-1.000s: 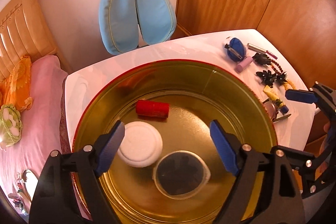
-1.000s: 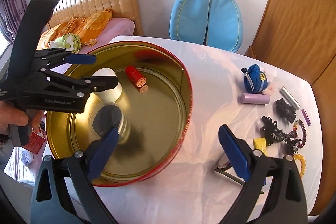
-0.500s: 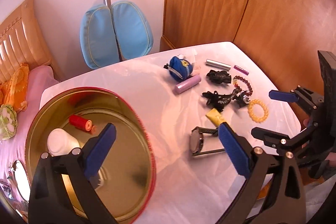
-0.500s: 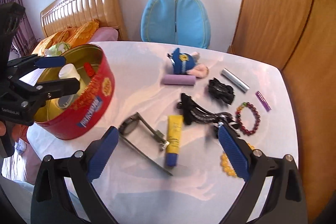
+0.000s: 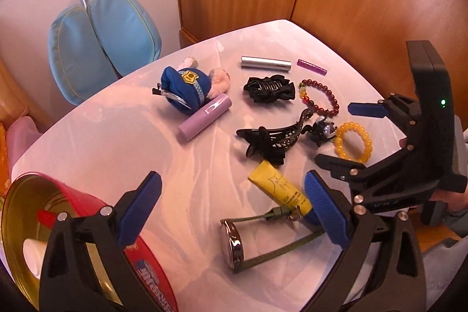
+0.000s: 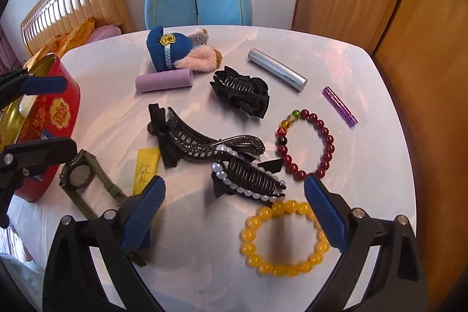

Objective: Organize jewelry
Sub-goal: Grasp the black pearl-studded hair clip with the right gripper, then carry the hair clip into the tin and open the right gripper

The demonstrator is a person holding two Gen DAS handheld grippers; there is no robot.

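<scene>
Left tongs (image 5: 231,206) spread wide over the white counter (image 5: 117,136), empty, right tongs (image 6: 234,212) spread above yellow bead bracelet (image 6: 285,239), round red tin (image 6: 55,122) at left.

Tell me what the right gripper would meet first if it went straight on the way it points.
Probably the yellow bead bracelet, which lies between the open right gripper fingers on the white table; the pearl hair clip sits just beyond. Depth is uncertain.
</scene>
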